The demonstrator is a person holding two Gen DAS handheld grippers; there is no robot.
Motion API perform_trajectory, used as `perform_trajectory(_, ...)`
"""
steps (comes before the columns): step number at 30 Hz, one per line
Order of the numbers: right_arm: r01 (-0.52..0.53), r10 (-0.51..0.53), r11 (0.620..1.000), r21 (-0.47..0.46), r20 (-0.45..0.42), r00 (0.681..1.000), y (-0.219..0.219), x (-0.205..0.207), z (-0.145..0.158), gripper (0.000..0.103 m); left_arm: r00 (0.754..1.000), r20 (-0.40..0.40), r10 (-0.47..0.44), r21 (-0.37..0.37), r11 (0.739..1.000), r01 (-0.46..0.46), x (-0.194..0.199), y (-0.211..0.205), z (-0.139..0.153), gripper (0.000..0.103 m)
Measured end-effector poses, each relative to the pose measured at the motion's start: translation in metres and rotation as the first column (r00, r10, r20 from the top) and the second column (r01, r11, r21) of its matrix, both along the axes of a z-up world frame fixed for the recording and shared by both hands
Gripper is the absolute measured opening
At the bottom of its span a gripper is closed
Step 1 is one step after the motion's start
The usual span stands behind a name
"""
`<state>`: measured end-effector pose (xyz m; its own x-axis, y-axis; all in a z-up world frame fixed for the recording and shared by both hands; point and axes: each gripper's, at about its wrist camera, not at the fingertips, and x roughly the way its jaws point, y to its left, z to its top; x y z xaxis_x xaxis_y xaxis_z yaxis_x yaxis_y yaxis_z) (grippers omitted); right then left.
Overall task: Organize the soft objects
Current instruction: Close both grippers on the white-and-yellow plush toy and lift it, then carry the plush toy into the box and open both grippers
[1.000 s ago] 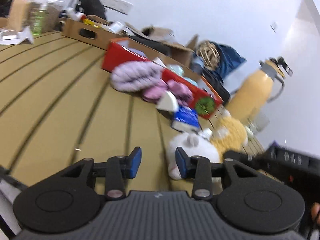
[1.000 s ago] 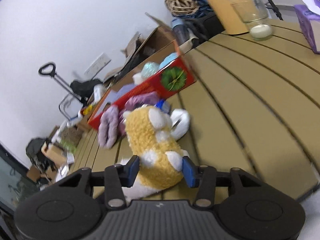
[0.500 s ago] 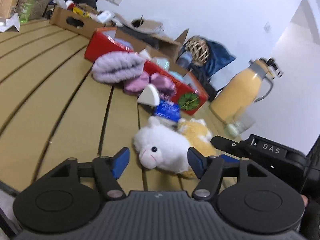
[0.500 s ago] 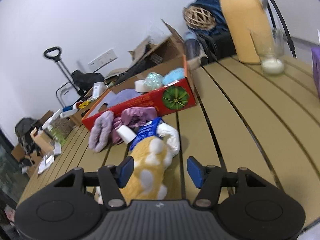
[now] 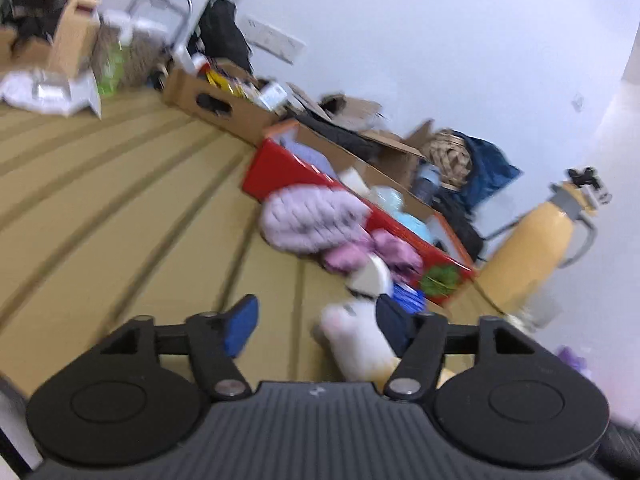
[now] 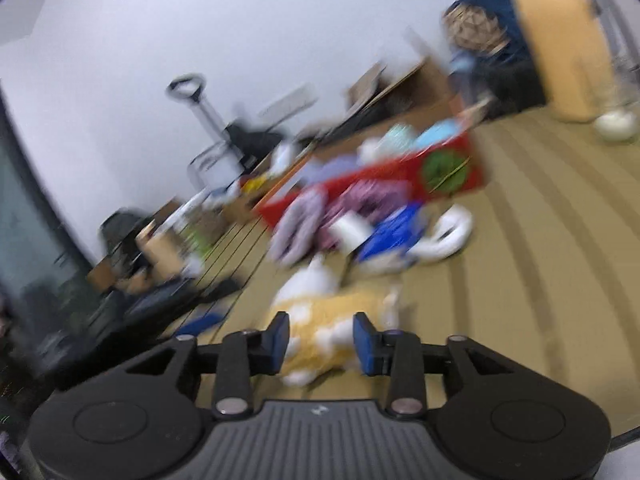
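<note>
My left gripper [image 5: 316, 326] is open, its jaws wide apart. A white plush toy [image 5: 360, 340] lies on the wooden table just inside the right finger [image 5: 394, 322]. My right gripper [image 6: 320, 342] is open around a yellow and white plush toy [image 6: 332, 320], which lies on the table between the fingers without being squeezed. A red box [image 5: 304, 172] holding soft items stands behind, also in the right wrist view [image 6: 404, 176]. A lilac knitted piece [image 5: 312, 216], a pink cloth [image 5: 384, 252] and a blue packet [image 6: 392, 236] lie in front of it. Both views are blurred.
A yellow thermos [image 5: 532, 236] stands right of the red box, beside a glass candle [image 6: 616, 124]. A brown cardboard box [image 5: 216, 104] and clutter sit at the table's far left. A white ring [image 6: 448, 236] lies near the blue packet.
Both cameras swung, blurring the views. My left gripper moved so the white plush sits by its right finger. The yellow plush stays loose between my right gripper's open fingers.
</note>
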<state>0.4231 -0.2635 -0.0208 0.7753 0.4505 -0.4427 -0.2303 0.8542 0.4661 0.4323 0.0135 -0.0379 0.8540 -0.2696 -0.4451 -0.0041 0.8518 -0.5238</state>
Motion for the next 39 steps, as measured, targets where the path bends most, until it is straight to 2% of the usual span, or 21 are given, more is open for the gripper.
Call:
perform_trajectory(2, 0.046, -0.045, 0.999, 0.022, -0.02, 0.999, -0.011, 0.013, -0.004, 0.054, 0.998, -0.025, -0.064, -0.041, 0.997, 0.063, 0.001, -0.009, -0.004, 0.07)
perform_trajectory(5, 0.054, -0.048, 0.997, 0.063, -0.091, 0.995, -0.015, 0.036, -0.021, 0.056, 0.992, -0.062, -0.113, -0.089, 0.99, 0.107, 0.008, -0.021, -0.011, 0.069)
perform_trajectory(8, 0.034, -0.014, 0.988, 0.152, -0.128, 0.992, -0.014, 0.041, -0.038, 0.054, 0.983, -0.103, -0.151, -0.164, 0.978, 0.133, 0.014, -0.023, -0.021, 0.057)
perform_trajectory(9, 0.025, -0.002, 0.984, 0.177, -0.131, 0.991, -0.013, 0.04, -0.041, 0.053, 0.982, -0.097, -0.163, -0.18, 0.973, 0.144, 0.015, -0.024, -0.023, 0.052)
perform_trajectory(13, 0.024, 0.001, 0.983, 0.18, -0.139, 0.99, -0.007, 0.038, -0.043, 0.045, 0.982, -0.075, -0.172, -0.162, 0.974, 0.159, 0.014, -0.026, -0.015, 0.05)
perform_trajectory(17, 0.0, 0.018, 0.983, 0.186, -0.095, 0.995, -0.003, 0.042, -0.016, 0.044, 0.983, 0.021, -0.181, -0.143, 0.973, 0.182, 0.03, -0.016, 0.017, 0.05)
perform_trajectory(21, -0.025, 0.036, 0.985, 0.173, -0.057, 0.998, 0.013, 0.086, 0.022, 0.044, 0.978, 0.079, -0.195, -0.102, 0.974, 0.203, 0.093, -0.002, 0.06, 0.049)
perform_trajectory(25, -0.021, 0.023, 0.986, 0.165, -0.006, 1.0, 0.033, 0.162, 0.056, 0.044, 0.977, 0.089, -0.193, -0.051, 0.979, 0.198, 0.172, 0.013, 0.092, 0.049)
perform_trajectory(28, -0.008, 0.016, 0.982, 0.188, -0.041, 0.999, 0.048, 0.227, 0.061, 0.044, 0.984, 0.052, -0.17, -0.001, 0.985, 0.17, 0.229, 0.021, 0.096, 0.048)
perform_trajectory(31, 0.017, 0.0, 0.986, 0.169, -0.101, 0.995, 0.067, 0.28, 0.048, 0.044, 0.989, -0.037, -0.145, 0.061, 0.987, 0.147, 0.274, 0.025, 0.078, 0.048)
perform_trajectory(33, 0.032, -0.011, 0.99, 0.136, -0.153, 0.988, 0.078, 0.302, 0.032, 0.044, 0.987, -0.097, -0.13, 0.144, 0.979, 0.143, 0.287, 0.022, 0.063, 0.048)
perform_trajectory(34, 0.03, -0.01, 0.993, 0.112, -0.171, 0.985, 0.083, 0.307, 0.023, 0.043, 0.983, -0.12, -0.139, 0.202, 0.966, 0.161, 0.286, 0.017, 0.056, 0.045)
perform_trajectory(35, 0.022, -0.003, 0.996, 0.089, -0.205, 0.979, 0.087, 0.311, 0.013, 0.042, 0.983, -0.114, -0.145, 0.239, 0.956, 0.169, 0.282, 0.016, 0.051, 0.043)
perform_trajectory(36, 0.0, 0.02, 0.996, 0.087, -0.229, 0.973, 0.088, 0.313, 0.006, 0.037, 0.984, -0.099, -0.15, 0.267, 0.949, 0.171, 0.277, 0.017, 0.049, 0.047)
perform_trajectory(38, -0.02, 0.029, 0.999, 0.047, -0.204, 0.979, 0.089, 0.312, 0.001, 0.038, 0.987, -0.079, -0.138, 0.254, 0.955, 0.154, 0.266, 0.026, 0.048, 0.053)
perform_trajectory(39, -0.02, 0.025, 0.999, 0.025, -0.217, 0.976, 0.09, 0.314, 0.0, 0.043, 0.989, -0.073, -0.132, 0.245, 0.958, 0.146, 0.263, 0.031, 0.05, 0.054)
